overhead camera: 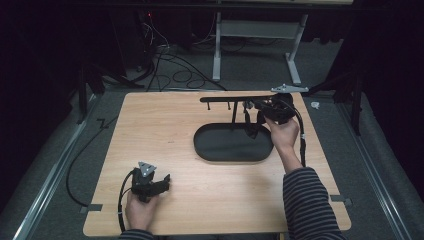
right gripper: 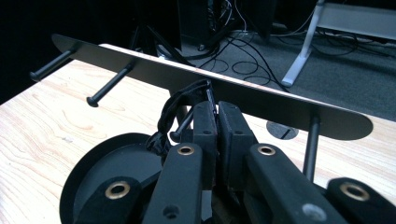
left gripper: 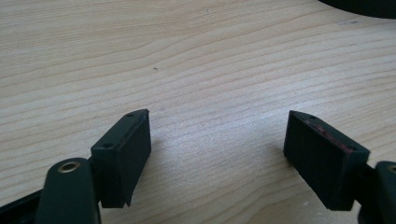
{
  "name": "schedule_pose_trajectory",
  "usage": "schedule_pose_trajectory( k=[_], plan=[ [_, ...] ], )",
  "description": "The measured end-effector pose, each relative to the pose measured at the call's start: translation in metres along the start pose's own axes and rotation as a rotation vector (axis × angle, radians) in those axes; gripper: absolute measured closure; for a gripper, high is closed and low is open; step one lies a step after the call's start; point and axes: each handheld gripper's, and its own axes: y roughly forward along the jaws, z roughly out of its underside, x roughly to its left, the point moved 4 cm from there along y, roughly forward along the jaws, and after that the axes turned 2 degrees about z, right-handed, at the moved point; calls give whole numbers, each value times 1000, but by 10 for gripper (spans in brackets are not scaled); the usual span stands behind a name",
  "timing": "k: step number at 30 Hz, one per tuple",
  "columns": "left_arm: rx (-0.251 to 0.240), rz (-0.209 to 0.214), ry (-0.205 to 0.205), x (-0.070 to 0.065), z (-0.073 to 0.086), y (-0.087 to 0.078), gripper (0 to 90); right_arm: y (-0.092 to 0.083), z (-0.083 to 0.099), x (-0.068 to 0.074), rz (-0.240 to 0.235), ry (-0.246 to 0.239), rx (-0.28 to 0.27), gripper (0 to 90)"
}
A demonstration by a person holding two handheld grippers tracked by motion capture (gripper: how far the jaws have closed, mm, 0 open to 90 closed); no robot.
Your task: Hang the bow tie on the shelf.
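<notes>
Pale wood-grain table (overhead camera: 165,125), black oval tray (overhead camera: 220,150) (matte), striped dark-and-grey sleeve (overhead camera: 310,205).

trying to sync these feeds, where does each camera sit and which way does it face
High view: above the person's side, looking forward and down on the light wooden table; both hands and a striped sleeve show.
Left gripper view: rides the left tool, facing bare tabletop, jaws apart.
Right gripper view: rides the right tool, facing the black metal peg rack.
Shared: rack, oval base.

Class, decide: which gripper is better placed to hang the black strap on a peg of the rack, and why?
Right. The right gripper is shut on the black strap beside the rack pegs; the left gripper is open over bare table.
</notes>
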Motion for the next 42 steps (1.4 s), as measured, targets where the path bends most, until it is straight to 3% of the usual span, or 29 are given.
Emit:
schedule_pose_trajectory(
  k=[24,31,42],
  plan=[
    [0,0,1,0,0,0,235,8,5,1,-22,10,41,819],
    [0,0,0,0,0,0,235,4,6,0,-29,29,29,753],
    [-1,1,0,0,0,0,235,-5,7,-2,-24,26,15,721]
  ],
)
